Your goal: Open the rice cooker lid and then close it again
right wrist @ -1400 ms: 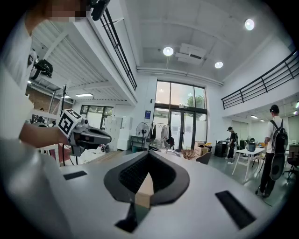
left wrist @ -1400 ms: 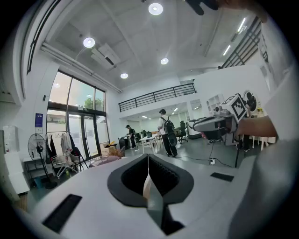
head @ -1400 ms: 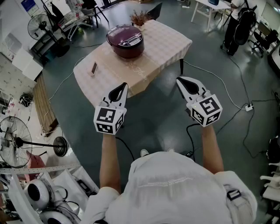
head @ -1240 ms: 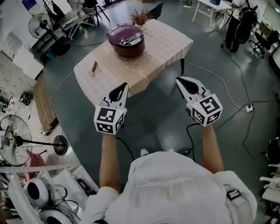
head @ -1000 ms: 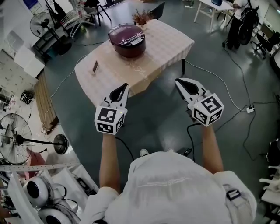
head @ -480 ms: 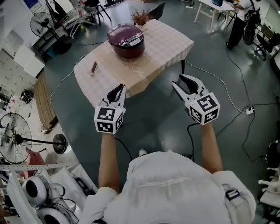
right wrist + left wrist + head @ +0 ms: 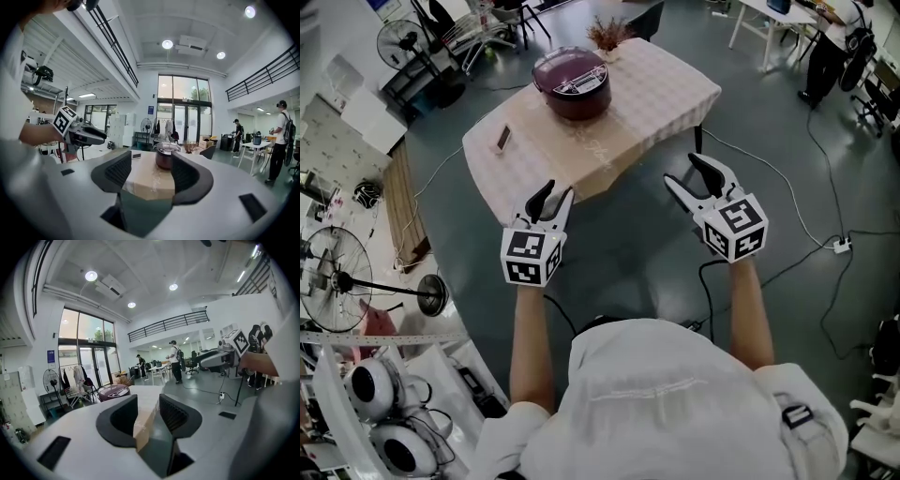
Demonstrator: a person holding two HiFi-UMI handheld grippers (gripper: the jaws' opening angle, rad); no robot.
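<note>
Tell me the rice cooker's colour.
It is a dark maroon round rice cooker, clearest in the head view.

I'm getting bright, even light from round ceiling lamps (image 7: pixel 168 44) and tall windows (image 7: pixel 183 101); both gripper views are bending hard at the edges and vignetting into black corners.

Both pairs were shut earlier and have just been opening. The left tongs (image 7: pixel 559 188) now stand partly apart and the right tongs (image 7: pixel 682 169) wide, with nothing between either. The right pair has edged closer to the desk (image 7: pixel 647 103).
</note>
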